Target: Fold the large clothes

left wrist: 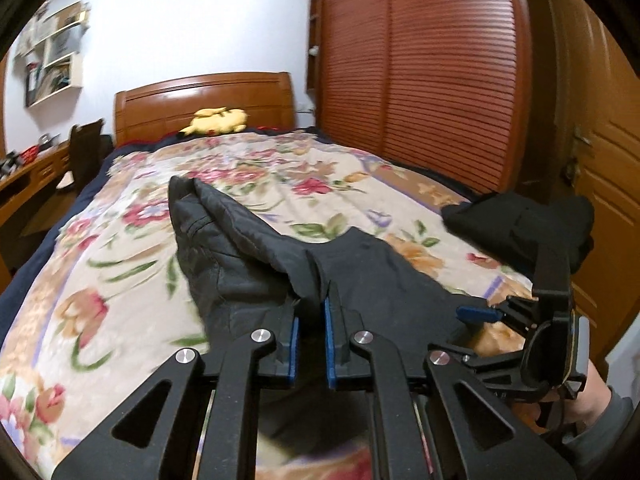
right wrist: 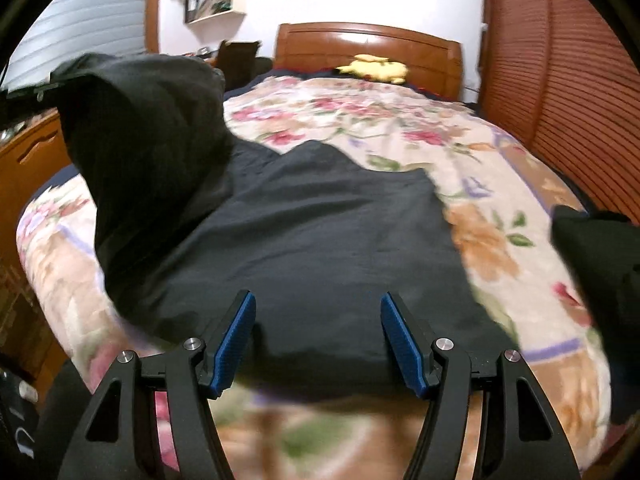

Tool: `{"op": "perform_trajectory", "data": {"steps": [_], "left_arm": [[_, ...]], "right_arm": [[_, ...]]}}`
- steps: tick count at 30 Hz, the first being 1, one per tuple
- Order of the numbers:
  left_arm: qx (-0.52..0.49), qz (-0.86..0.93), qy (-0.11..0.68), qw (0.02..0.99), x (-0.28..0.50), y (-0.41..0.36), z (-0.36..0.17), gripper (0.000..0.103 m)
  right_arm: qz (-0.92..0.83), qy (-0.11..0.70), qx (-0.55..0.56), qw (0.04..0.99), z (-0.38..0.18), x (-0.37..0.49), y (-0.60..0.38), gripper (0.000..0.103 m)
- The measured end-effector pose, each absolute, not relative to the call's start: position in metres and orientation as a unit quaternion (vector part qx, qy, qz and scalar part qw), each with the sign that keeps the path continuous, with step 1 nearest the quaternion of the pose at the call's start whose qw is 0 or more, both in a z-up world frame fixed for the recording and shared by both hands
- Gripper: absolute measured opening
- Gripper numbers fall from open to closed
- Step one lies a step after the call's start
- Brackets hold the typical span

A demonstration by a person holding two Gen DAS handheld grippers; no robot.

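Closest to the left wrist camera, the left gripper (left wrist: 311, 320) has its jaws drawn narrow and pinched on a fold of the black jacket (left wrist: 248, 248), whose cloth rises between the blue pads (left wrist: 295, 344) and drapes away over the bed. Just to its right in that view, the right gripper (left wrist: 520, 316) hangs over the near right part of the garment, one blue fingertip showing, held by a hand (left wrist: 588, 396) in a grey sleeve. From its own camera, the right gripper (right wrist: 318, 340) has its jaws spread wide with nothing between them, poised over the near hem of the jacket (right wrist: 304, 240), which lies mostly flat on the floral bedspread (right wrist: 480, 240). The jacket's left side is lifted into a tall dark bunch on the left of that view.

Further out, a second dark garment (left wrist: 520, 220) lies in a heap near the bed's right edge, apart from the jacket. Beyond it the floral bedspread (left wrist: 280, 168) runs up to a yellow plush toy (left wrist: 218, 120) resting by the wooden headboard (left wrist: 200, 100). A louvred wooden wardrobe (left wrist: 420, 80) stands along the right, and wall shelves (left wrist: 52, 60) hang at far left above a table (left wrist: 28, 172).
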State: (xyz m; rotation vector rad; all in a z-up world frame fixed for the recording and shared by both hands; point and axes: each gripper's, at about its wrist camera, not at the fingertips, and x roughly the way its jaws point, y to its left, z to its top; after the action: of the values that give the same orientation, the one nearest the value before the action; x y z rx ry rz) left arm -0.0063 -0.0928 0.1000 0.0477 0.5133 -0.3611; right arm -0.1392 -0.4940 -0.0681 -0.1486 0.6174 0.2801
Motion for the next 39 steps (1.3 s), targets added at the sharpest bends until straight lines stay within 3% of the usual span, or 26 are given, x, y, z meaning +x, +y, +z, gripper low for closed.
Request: {"op": "perform_trajectory", "data": {"steps": [9,17,20,24,26,29,39], "left_arm": [[0.045,-0.247,0.287,0.924,0.008,-0.183,0.092,0.009],[0.035,-0.249,0.319,0.914,0.013,-0.193,0.069,0.01],[0.035,-0.247,0.32,0.914,0.008,-0.192,0.07,0.019],[0.042,-0.246,0.297,0.922,-0.009,-0.18,0.082,0.043],[0.037,-0.243,0.288,0.925,-0.014,-0.169,0.087,0.05],[0.025,-0.239,0.279,0.93,-0.02,-0.149,0.092,0.082],[0.047,-0.18,0.28,0.942,-0.03,-0.09,0.065,0.083]], "right_arm": [[0.099,0.296,-0.039,0.949,-0.064,-0.149,-0.534,0.067],[0.081,0.302,-0.009,0.95,-0.06,-0.153,-0.543,0.067],[0.083,0.296,-0.005,0.952,-0.056,-0.157,-0.541,0.067],[0.085,0.288,-0.002,0.954,-0.054,-0.158,-0.544,0.067],[0.088,0.281,0.001,0.956,-0.053,-0.156,-0.546,0.067],[0.088,0.271,0.008,0.958,-0.052,-0.154,-0.548,0.067],[0.097,0.217,0.034,0.971,-0.038,-0.162,-0.545,0.067]]}}
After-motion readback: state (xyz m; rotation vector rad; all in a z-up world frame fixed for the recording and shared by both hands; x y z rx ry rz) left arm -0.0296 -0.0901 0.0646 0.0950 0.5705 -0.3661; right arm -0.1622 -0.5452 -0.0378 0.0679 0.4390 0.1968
